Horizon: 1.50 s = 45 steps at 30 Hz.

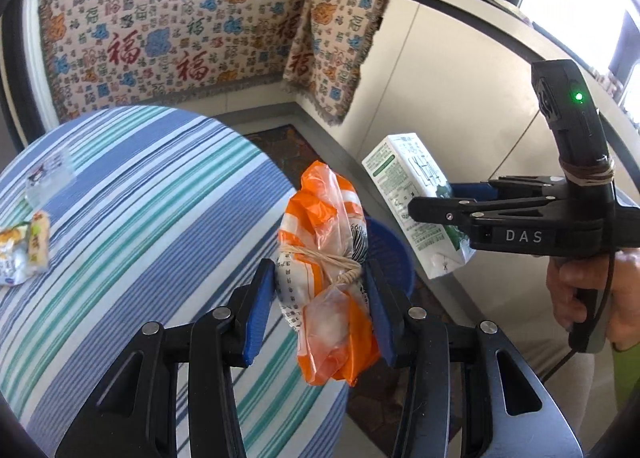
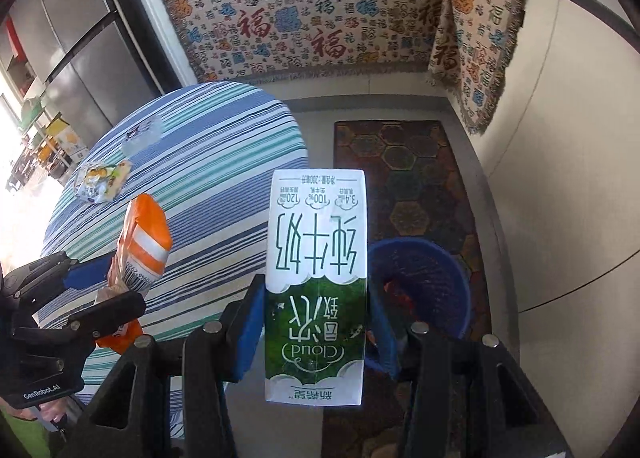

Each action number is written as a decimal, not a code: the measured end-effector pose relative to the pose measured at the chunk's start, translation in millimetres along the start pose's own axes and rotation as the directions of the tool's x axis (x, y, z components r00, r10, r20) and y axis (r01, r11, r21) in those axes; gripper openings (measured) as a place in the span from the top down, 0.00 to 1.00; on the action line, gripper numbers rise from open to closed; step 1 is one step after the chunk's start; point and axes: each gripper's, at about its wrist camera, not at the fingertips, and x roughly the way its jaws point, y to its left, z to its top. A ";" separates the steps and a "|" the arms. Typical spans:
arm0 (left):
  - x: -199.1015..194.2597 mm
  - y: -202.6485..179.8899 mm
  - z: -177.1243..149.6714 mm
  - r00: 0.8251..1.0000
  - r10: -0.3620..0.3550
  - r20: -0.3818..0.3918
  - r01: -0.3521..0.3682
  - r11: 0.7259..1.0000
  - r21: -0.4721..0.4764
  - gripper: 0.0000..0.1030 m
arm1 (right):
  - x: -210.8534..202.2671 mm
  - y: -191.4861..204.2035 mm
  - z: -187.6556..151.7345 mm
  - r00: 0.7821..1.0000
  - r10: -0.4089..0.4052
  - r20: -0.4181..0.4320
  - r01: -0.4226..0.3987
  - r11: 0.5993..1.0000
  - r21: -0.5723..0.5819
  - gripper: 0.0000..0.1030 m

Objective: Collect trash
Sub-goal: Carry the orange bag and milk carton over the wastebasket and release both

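My left tongs [image 1: 320, 298] pinch the soft, light, crinkly orange plastic bag [image 1: 324, 270] at its string-tied waist, my right tongs [image 2: 316, 330] clamp the stiff, light white-and-green milk carton [image 2: 316, 278] across its flat sides.

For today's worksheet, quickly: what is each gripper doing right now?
Left gripper: shut on the orange bag.
Right gripper: shut on the milk carton.

right gripper [image 2: 316, 322] clamps milk carton [image 2: 316, 258] | blue basket [image 2: 436, 278] beyond | striped table [image 2: 208, 161] left
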 end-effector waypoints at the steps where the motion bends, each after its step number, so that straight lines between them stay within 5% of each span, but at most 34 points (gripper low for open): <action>1: 6.6 -7.6 3.7 1.000 -0.010 -0.001 0.010 1.000 0.010 0.56 | 0.7 -6.7 0.0 1.000 -0.016 0.006 0.016 1.000 0.004 0.52; 10: 66.9 -51.6 25.8 0.998 -0.057 -0.037 0.059 0.997 0.050 0.55 | 32.2 -78.6 -4.5 0.995 -0.100 0.012 0.099 0.991 0.088 0.52; 19: 127.5 -70.5 27.7 0.993 -0.079 -0.089 0.085 0.994 0.065 0.56 | 81.7 -135.1 -23.1 0.996 -0.088 -0.007 0.088 0.982 0.169 0.52; 39: 198.4 -71.6 13.9 0.987 -0.074 -0.146 0.083 0.995 0.057 0.54 | 106.2 -172.5 -23.7 1.000 -0.024 -0.014 0.027 0.949 0.314 0.50; 41: 206.7 -72.2 14.6 0.986 -0.072 -0.147 0.083 0.994 0.067 0.50 | 106.7 -174.9 -24.1 1.000 -0.025 -0.011 0.027 0.945 0.325 0.50; 43: 213.3 -73.8 13.4 0.986 -0.073 -0.152 0.086 0.993 0.079 0.26 | 105.1 -178.4 -24.6 0.999 -0.034 -0.004 0.033 0.938 0.344 0.39; 45: 213.9 -76.0 12.0 0.989 -0.061 -0.137 0.075 0.993 0.094 0.18 | 100.5 -181.0 -23.4 0.999 -0.034 0.012 0.028 0.933 0.359 0.39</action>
